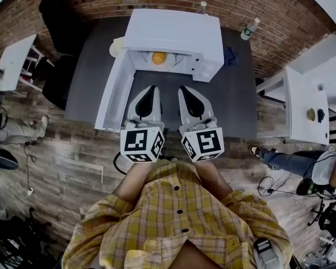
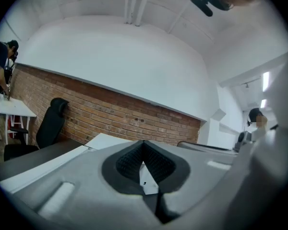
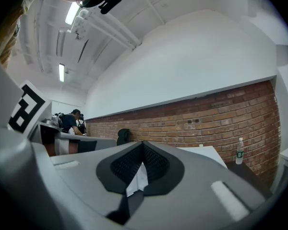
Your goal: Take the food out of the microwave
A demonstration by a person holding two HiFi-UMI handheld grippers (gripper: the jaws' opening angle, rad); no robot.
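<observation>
A white microwave [image 1: 173, 35] stands on a dark grey table [image 1: 235, 94], its door [image 1: 115, 91] swung wide to the left. Inside lies an orange piece of food [image 1: 159, 58] on a white plate [image 1: 171, 64]. My left gripper [image 1: 147, 89] and right gripper [image 1: 185, 89] sit side by side just in front of the opening, level and pointing at it, short of the plate. Both are shut with nothing held. In the gripper views the left gripper [image 2: 144, 145] and right gripper [image 3: 143, 145] show their pads meeting; the food is hidden there.
Two water bottles [image 1: 250, 29] [image 1: 202, 7] stand at the table's back by the brick wall. A blue object [image 1: 231, 56] lies right of the microwave. A black chair [image 1: 59, 15] is at the back left, white desks [image 1: 302, 105] [image 1: 11, 60] on both sides, and a seated person [image 1: 302, 161] at the right.
</observation>
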